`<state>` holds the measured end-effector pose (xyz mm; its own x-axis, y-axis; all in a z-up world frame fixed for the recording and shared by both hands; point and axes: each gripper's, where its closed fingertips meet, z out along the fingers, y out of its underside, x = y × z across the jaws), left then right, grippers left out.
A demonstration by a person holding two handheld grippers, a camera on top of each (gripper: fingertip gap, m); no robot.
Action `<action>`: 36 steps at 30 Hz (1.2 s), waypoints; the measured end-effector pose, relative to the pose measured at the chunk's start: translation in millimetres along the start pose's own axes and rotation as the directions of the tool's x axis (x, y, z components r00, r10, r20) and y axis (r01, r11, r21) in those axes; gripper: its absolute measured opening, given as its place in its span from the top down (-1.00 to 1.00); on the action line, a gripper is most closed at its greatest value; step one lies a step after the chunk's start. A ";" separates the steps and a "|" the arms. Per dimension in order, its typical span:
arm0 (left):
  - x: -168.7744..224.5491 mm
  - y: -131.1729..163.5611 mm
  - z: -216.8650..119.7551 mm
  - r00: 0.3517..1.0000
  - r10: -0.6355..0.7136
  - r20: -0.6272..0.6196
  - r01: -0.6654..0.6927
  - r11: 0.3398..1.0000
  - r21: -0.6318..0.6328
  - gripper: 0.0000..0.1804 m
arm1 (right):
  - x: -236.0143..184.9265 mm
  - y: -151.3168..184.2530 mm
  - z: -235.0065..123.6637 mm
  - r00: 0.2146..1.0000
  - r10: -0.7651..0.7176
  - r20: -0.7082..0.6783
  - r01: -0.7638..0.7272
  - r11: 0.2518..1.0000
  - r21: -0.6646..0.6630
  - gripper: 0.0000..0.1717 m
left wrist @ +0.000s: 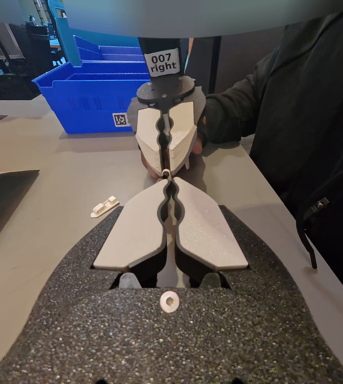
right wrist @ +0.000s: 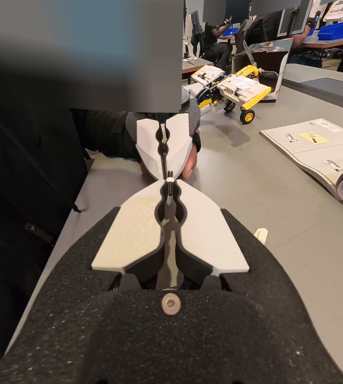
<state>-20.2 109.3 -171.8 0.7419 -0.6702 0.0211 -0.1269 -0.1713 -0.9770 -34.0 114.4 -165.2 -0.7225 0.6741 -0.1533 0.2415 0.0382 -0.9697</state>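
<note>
My right gripper point(right wrist: 170, 181) is shut on a short black pin point(right wrist: 170, 190) that stands upright between its pads, with a white bush point(right wrist: 170, 179) on it just above the tips. In the left wrist view the right gripper point(left wrist: 165, 170) points toward me with the bush point(left wrist: 165, 173) at its tips. My left gripper point(left wrist: 169, 181) is shut with nothing between its pads, and its tips meet the bush tip to tip. It also shows in the right wrist view point(right wrist: 164, 178). Both hover just above the grey table point(left wrist: 62, 162).
A small white part point(left wrist: 105, 206) lies on the table left of my left gripper. A blue bin point(left wrist: 91, 97) stands behind. A yellow and white model vehicle point(right wrist: 235, 87), a cardboard box point(right wrist: 270, 62) and an open booklet point(right wrist: 320, 153) lie to the right. A person in black point(left wrist: 312, 104) stands at the table's edge. Only a small space, under 4 cm, lies between the two pairs of fingers.
</note>
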 end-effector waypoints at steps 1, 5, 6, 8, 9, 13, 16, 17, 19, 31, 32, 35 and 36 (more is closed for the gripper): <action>-0.6 -0.1 -0.1 1.000 -0.004 0.002 0.004 1.000 0.001 1.00 | 0.3 0.5 0.1 1.000 -0.006 -0.004 0.006 1.000 -0.004 0.96; -5.6 -0.8 -3.0 1.000 -0.024 0.018 0.023 1.000 0.010 0.93 | -0.9 1.9 1.0 1.000 -0.009 0.003 0.009 1.000 -0.015 0.95; -5.9 -1.9 -3.9 0.999 -0.032 0.014 0.031 0.999 0.019 0.91 | -1.3 2.2 1.3 1.000 -0.013 0.004 0.013 1.000 -0.018 0.95; -5.9 -2.5 -4.4 0.999 -0.035 0.011 0.035 0.999 0.024 0.89 | -1.7 2.7 1.8 1.000 -0.018 0.003 0.018 1.000 -0.022 0.95; -5.3 -2.5 -4.3 0.999 -0.032 0.008 0.032 0.999 0.024 0.89 | -2.1 3.0 2.0 1.000 -0.020 0.004 0.020 0.999 -0.025 0.95; -0.5 -3.7 -3.4 1.000 -0.021 -0.017 0.022 0.999 0.030 0.84 | 0.0 5.5 2.6 1.000 -0.028 -0.012 0.028 0.999 -0.044 0.95; -0.6 -3.6 -1.5 1.000 -0.026 -0.013 0.027 0.999 0.026 0.85 | -0.4 6.4 3.5 0.999 -0.032 -0.010 0.031 0.998 -0.052 0.95; -0.4 -3.2 -0.6 1.000 -0.026 -0.011 0.026 0.999 0.023 0.85 | -0.9 7.0 4.0 0.999 -0.036 -0.009 0.035 0.998 -0.056 0.95; 0.9 -1.0 1.3 1.000 -0.013 -0.008 0.013 1.000 0.004 0.89 | -1.7 7.6 4.5 0.999 -0.043 -0.009 0.042 0.997 -0.061 0.95; -0.8 0.3 1.6 1.000 -0.016 0.006 0.016 1.000 -0.006 0.92 | -1.3 7.3 4.8 0.999 -0.049 -0.014 0.049 0.997 -0.059 0.95; -1.6 0.4 1.7 1.000 -0.015 0.014 0.015 1.000 -0.008 0.92 | -0.7 7.4 4.7 0.999 -0.051 -0.019 0.050 0.997 -0.060 0.95; -2.5 1.6 2.8 1.000 -0.002 0.031 0.003 1.000 -0.018 0.93 | 0.3 9.4 3.7 0.999 -0.024 -0.026 0.022 0.996 -0.089 0.95; -2.9 1.5 2.7 0.999 0.001 0.039 -0.001 1.000 -0.017 0.93 | 1.0 10.0 2.3 0.999 -0.024 -0.038 0.020 0.995 -0.101 0.94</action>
<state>-20.7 113.0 -173.9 0.7666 -0.6420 0.0115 -0.1387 -0.1832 -0.9732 -33.8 113.7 -175.5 -0.7029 0.7006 -0.1230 0.2915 0.1260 -0.9482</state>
